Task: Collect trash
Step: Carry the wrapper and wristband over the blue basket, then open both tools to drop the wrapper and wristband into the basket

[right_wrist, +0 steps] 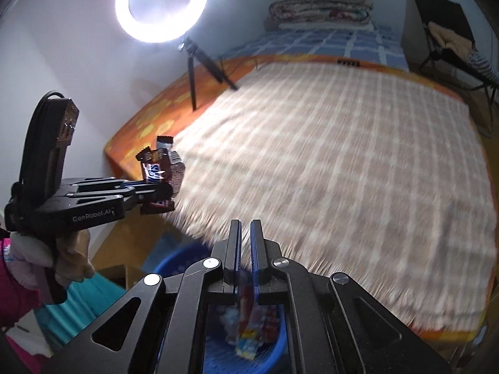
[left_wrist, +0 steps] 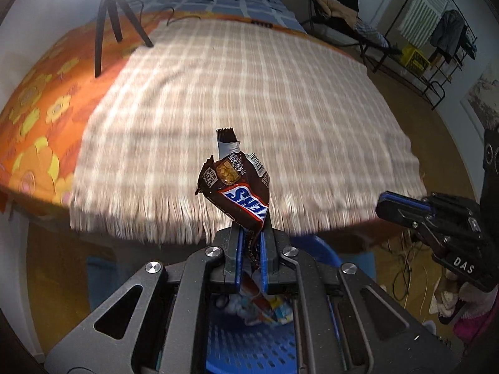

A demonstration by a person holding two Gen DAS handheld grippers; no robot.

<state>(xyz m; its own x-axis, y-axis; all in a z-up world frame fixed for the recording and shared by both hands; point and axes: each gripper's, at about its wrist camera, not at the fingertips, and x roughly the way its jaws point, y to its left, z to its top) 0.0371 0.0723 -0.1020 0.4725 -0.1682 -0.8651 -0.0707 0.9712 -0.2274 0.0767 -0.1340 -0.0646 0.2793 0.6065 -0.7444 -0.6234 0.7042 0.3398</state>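
My left gripper (left_wrist: 250,233) is shut on a brown Snickers wrapper (left_wrist: 238,187) and holds it upright in the air just off the bed's near edge. It also shows in the right wrist view (right_wrist: 156,191) with the wrapper (right_wrist: 157,163) at the left. A blue perforated basket (left_wrist: 249,346) with several crumpled wrappers sits below both grippers; it also shows in the right wrist view (right_wrist: 274,342). My right gripper (right_wrist: 245,237) has its fingers close together with a narrow gap and nothing between the tips. It shows at the right of the left wrist view (left_wrist: 399,208).
A beige plaid blanket (left_wrist: 243,93) covers the bed over an orange flowered sheet (left_wrist: 40,118). A black tripod (left_wrist: 107,15) with a ring light (right_wrist: 162,3) stands at the bed's far left. A black rack with clothes (left_wrist: 436,46) stands at the right.
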